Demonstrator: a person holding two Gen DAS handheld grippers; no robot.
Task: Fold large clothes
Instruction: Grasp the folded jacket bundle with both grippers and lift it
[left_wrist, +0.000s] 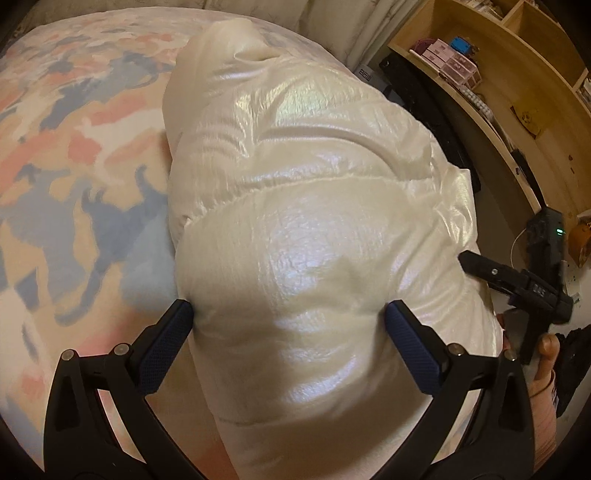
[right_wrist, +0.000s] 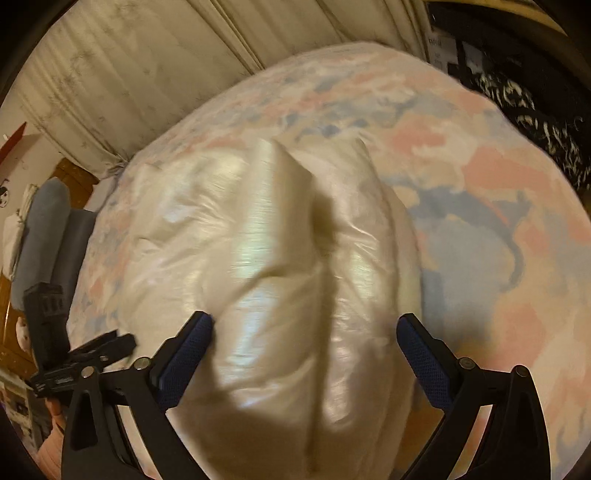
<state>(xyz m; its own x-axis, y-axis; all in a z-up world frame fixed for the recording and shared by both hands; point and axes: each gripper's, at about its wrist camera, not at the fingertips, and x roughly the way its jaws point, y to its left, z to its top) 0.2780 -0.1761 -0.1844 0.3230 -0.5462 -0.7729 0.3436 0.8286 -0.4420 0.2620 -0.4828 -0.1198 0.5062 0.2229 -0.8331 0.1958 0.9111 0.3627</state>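
Note:
A shiny cream puffer jacket (left_wrist: 303, 206) lies bunched on a bed with a pink and blue animal-print cover (left_wrist: 74, 155). My left gripper (left_wrist: 290, 314) is open, its blue-padded fingers spread wide on either side of the jacket's near bulge. The right gripper shows in the left wrist view (left_wrist: 517, 284) at the jacket's right edge. In the right wrist view the jacket (right_wrist: 266, 258) is blurred, and my right gripper (right_wrist: 304, 325) is open with fingers spread over its near end. The left gripper shows there at the left (right_wrist: 85, 358).
Wooden shelves (left_wrist: 517, 85) with small boxes stand to the right of the bed. A pale curtain (right_wrist: 147, 66) hangs behind the bed. A black and white patterned fabric (right_wrist: 535, 107) lies at the far right of the bed cover (right_wrist: 498, 206).

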